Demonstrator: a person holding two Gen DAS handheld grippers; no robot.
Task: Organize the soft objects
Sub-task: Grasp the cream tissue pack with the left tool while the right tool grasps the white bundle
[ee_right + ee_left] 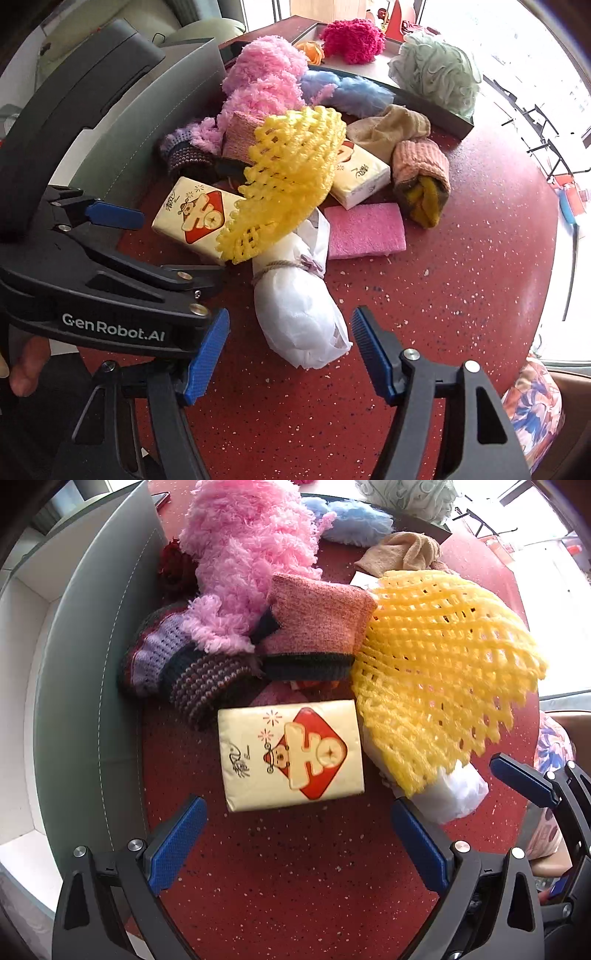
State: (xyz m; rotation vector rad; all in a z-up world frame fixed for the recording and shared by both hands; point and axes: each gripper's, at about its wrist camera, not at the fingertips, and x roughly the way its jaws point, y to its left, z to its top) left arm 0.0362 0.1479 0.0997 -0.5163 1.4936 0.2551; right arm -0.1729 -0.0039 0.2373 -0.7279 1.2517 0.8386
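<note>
Both your left gripper (pixel 298 829) and right gripper (pixel 290 350) hang spread and empty; the soft pile, from yellow mesh (pixel 291 177) to tissue pack (pixel 290 751), sits unsorted on the red table (pixel 461 295); only a few pieces lie in the tray (pixel 436 105); most remains.

table: round, dark red with pale speckles (pixel 461 295) | window: bright, overexposed daylight on the right (pixel 524 55) | seat: grey-green back with white stitching along the table's left edge (pixel 85 701) | cushion: pale green, far left corner (pixel 207 31) | outside: dark chair frames (pixel 546 147)
</note>
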